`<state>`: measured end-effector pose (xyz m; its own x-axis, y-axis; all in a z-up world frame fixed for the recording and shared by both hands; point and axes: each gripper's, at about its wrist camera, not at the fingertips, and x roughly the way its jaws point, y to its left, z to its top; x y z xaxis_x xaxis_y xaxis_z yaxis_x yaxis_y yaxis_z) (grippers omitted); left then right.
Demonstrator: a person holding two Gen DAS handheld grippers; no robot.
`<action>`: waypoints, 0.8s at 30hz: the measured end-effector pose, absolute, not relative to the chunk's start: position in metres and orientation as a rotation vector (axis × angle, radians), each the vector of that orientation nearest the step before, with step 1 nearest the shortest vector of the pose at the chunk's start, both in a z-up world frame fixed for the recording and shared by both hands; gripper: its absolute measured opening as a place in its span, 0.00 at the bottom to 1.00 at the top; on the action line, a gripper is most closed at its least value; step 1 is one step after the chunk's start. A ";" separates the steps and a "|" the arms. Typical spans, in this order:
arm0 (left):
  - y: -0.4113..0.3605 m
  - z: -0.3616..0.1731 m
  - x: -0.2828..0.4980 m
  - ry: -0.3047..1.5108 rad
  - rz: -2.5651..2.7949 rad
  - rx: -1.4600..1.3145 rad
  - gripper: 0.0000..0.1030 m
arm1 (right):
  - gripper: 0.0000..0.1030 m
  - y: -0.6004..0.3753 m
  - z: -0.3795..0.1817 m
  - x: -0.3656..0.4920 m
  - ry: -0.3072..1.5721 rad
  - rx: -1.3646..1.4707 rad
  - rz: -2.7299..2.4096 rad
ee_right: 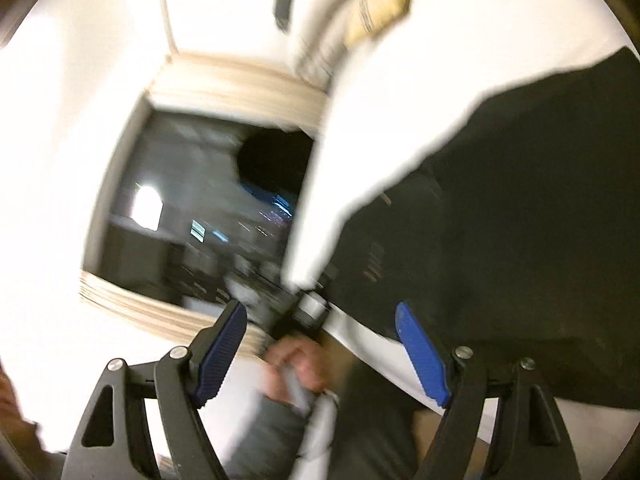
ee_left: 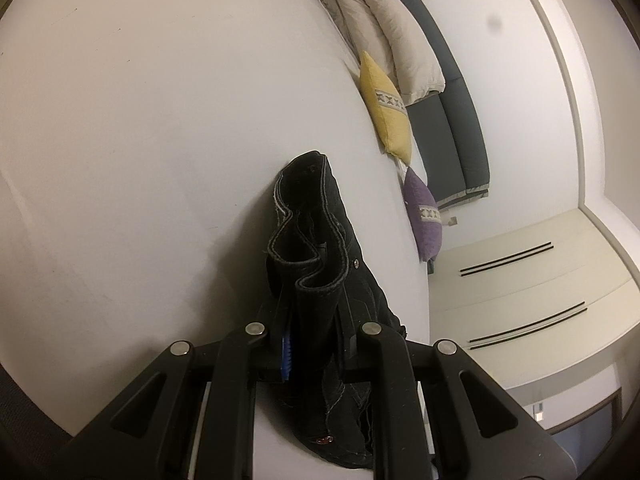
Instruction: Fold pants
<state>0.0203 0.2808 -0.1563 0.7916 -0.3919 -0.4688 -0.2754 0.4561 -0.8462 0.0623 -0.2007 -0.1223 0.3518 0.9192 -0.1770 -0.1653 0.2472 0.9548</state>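
The black pants [ee_left: 320,264] are bunched up on a white bed [ee_left: 140,140]. My left gripper [ee_left: 310,344] is shut on a fold of the pants near the bed's edge, with cloth standing up between its fingers. In the blurred right wrist view the pants [ee_right: 520,208] spread dark over the white bed [ee_right: 420,100] at the right. My right gripper [ee_right: 322,332] is open with its blue pads [ee_right: 420,352] wide apart and nothing between them. It hangs past the bed's edge, with the right pad over the pants.
A yellow cushion [ee_left: 386,108], a purple cushion [ee_left: 424,216] and a rolled beige duvet [ee_left: 384,28] lie along the bed's far side by a grey headboard [ee_left: 452,120]. A dark window [ee_right: 200,208] and a person's hand [ee_right: 300,368] show beyond the right gripper.
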 end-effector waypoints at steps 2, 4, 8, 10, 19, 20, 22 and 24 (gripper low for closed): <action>0.282 -0.158 0.019 0.686 -0.079 -1.122 0.13 | 0.80 -0.218 -0.134 0.069 0.914 1.034 0.823; 0.282 -0.159 0.017 0.685 -0.081 -1.121 0.13 | 0.80 -0.226 -0.167 0.073 0.996 1.068 0.755; 0.282 -0.159 0.014 0.686 -0.079 -1.128 0.13 | 0.09 -0.238 -0.231 0.057 1.144 1.050 0.572; 0.280 -0.159 0.014 0.686 -0.076 -1.132 0.13 | 0.11 -0.244 -0.232 0.049 1.167 1.105 0.606; 0.258 -0.127 0.020 0.681 -0.108 -1.015 0.13 | 0.79 -0.253 -0.176 0.060 1.049 0.998 0.656; 0.252 -0.119 0.022 0.681 -0.119 -0.983 0.13 | 0.79 -0.252 -0.178 0.068 1.066 0.997 0.643; 0.230 -0.096 0.029 0.676 -0.156 -0.898 0.13 | 0.79 -0.248 -0.179 0.080 1.086 1.005 0.637; 0.199 -0.073 0.036 0.673 -0.213 -0.807 0.13 | 0.79 -0.255 -0.183 0.087 1.104 1.014 0.625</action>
<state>0.0360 0.1990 -0.0729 0.7740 -0.4210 -0.4730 -0.0722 0.6835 -0.7264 0.0870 -0.2548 -0.1826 0.3570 0.8314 -0.4258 0.0628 0.4334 0.8990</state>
